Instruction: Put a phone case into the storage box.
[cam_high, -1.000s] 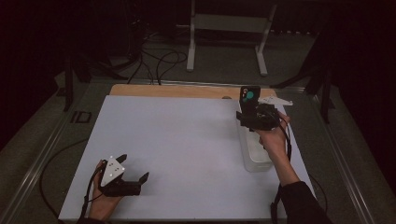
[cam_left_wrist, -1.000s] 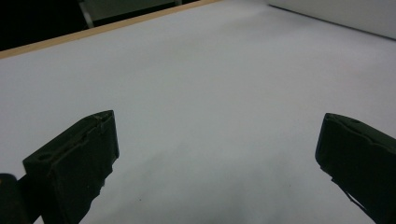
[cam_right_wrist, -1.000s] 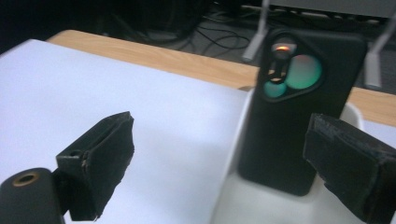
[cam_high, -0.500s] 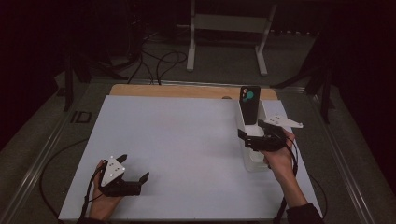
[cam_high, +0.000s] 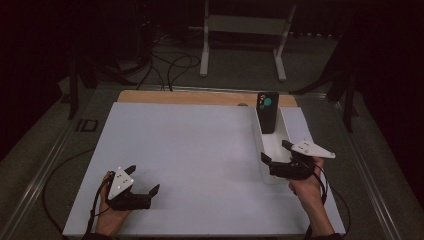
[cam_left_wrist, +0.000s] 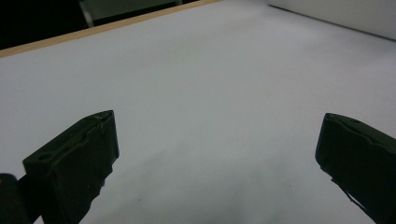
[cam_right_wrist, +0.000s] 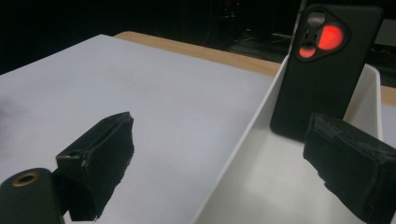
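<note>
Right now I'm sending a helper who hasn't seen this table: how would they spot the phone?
Look at the white table mat, then its right side, where a long white tray lies. The phone stands upright at the tray's far end, leaning on its wall: black, with coloured camera rings.

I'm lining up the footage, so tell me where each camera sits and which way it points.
High view: above the person's side, facing forward and down on the table; both hands and the left gripper and right gripper show.
Left gripper view: rides the left gripper, over bare table; its open jaws show.
Right gripper view: rides the right gripper, facing the phone leaning in the white tray; open jaws show.
High and right views share phone and tray.
</note>
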